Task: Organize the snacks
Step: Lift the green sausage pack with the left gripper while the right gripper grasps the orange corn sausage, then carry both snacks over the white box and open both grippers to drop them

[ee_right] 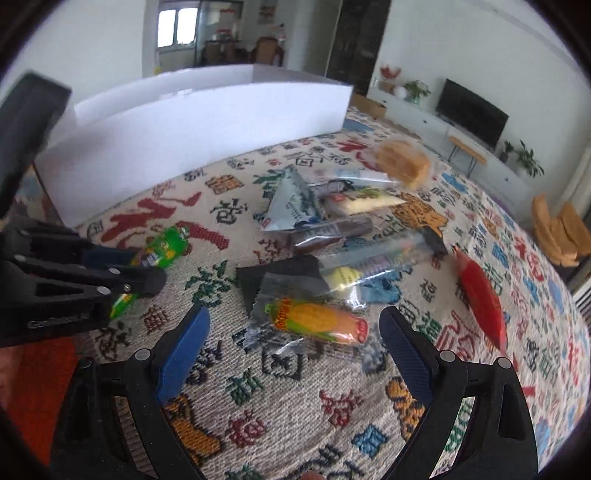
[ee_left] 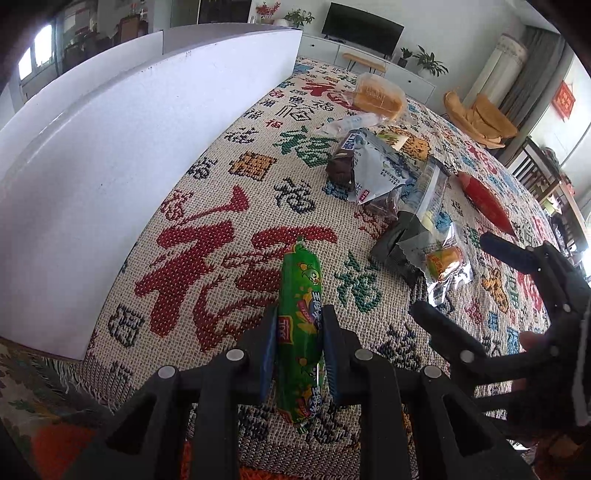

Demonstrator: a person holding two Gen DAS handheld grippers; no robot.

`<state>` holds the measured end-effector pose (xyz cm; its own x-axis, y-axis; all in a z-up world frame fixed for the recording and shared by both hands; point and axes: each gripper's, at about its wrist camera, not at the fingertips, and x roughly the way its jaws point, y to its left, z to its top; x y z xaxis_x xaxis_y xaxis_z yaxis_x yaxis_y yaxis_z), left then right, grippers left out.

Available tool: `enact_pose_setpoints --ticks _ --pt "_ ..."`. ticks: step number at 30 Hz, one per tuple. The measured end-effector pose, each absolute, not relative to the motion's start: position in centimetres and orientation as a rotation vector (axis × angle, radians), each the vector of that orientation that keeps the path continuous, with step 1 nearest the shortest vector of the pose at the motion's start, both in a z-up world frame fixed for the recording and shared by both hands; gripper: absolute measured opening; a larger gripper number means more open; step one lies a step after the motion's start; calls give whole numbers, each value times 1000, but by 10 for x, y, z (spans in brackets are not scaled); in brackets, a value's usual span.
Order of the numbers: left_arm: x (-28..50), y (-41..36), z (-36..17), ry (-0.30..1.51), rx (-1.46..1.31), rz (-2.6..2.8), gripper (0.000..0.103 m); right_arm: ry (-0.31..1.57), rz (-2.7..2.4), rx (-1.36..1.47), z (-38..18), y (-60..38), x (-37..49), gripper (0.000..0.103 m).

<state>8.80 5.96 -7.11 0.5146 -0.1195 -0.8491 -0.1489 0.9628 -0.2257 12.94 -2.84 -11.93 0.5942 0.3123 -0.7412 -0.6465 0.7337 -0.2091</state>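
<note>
Low in the left view, left gripper (ee_left: pixel 300 350) clamps the sausage (ee_left: pixel 301 332) for boxing; right gripper (ee_right: pixel 295 350) gapes empty over the corn snack (ee_right: pixel 317 322).

Patterned cloth (ee_left: pixel 229 206), TV (ee_left: pixel 362 26) on white cabinet (ee_left: pixel 406 74) w/ plants (ee_left: pixel 430 62) in bkgd.

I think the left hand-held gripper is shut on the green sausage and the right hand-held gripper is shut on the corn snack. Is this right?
Not quite. The left hand-held gripper is shut on the green sausage, but the right hand-held gripper is open; the right wrist view shows the corn snack lying free on the cloth between its fingers.
</note>
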Motion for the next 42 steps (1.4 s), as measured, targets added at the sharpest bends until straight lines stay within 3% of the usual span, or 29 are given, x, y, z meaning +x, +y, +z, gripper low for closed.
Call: enact_pose_setpoints --ticks 11,18,22,24,25,27,28,35,42 --pt "86 63 -72 1026 -318 15 23 863 361 -447 -120 -142 135 94" --pt "86 64 -72 1024 -332 10 23 1199 464 26 -107 -136 196 94" --pt "85 67 -73 1023 -351 -1 23 1319 397 -29 -120 -92 231 92" --pt "85 69 -73 1021 -363 -7 23 1337 375 -102 -126 -75 235 86" --pt "84 70 -73 1020 -370 -10 23 1323 354 -152 -125 -69 233 64" --pt "83 73 -74 1015 -389 -16 23 1295 341 -199 -122 -68 229 39" --pt "82 74 -74 1013 -399 -19 23 1304 347 -172 -121 -73 229 33" --pt "76 79 -71 979 -467 -59 22 1279 444 91 -92 -128 212 30" --pt "63 85 -42 880 -535 -100 22 1265 486 105 -69 -134 202 30"
